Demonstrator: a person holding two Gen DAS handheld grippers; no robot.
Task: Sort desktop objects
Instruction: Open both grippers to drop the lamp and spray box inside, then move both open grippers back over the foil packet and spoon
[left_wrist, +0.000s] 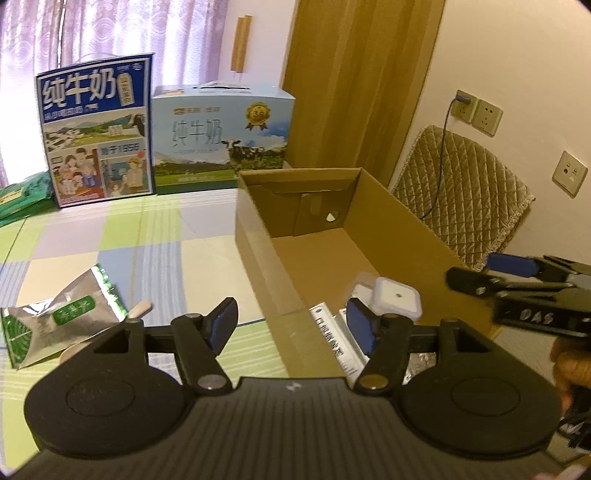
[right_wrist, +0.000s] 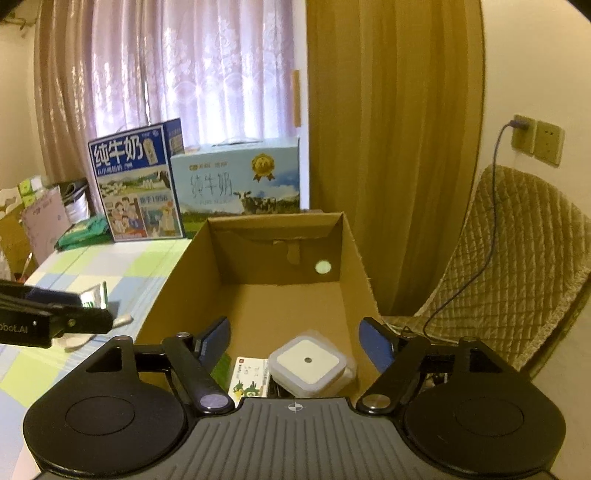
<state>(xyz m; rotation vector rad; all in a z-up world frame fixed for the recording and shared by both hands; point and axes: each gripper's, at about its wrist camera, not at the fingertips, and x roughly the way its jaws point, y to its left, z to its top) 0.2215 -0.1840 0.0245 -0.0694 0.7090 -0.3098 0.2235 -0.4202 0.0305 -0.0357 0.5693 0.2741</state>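
Observation:
An open cardboard box (left_wrist: 258, 254) (right_wrist: 173, 291) stands on the checked tablecloth. Inside its near end lie a white square lidded container (left_wrist: 397, 297) (right_wrist: 308, 363), a white printed packet (left_wrist: 341, 339) and a card with a green cartoon (right_wrist: 249, 382). My left gripper (left_wrist: 291, 326) is open and straddles the box's left wall near its front corner, holding nothing. My right gripper (right_wrist: 297, 341) is open above the box's near end, over the white container. A silver-green foil pouch (left_wrist: 61, 321) (right_wrist: 94, 297) and a wooden stick (left_wrist: 140, 308) lie on the cloth left of the box.
Two milk cartons (left_wrist: 98, 129) (left_wrist: 221, 142) stand at the table's back edge. A green bag (left_wrist: 18, 197) lies at far left. A quilted chair (left_wrist: 461, 192) (right_wrist: 517, 258) and wall sockets (left_wrist: 476, 110) sit right of the box. The other gripper (left_wrist: 524, 291) (right_wrist: 48, 317) shows in each view.

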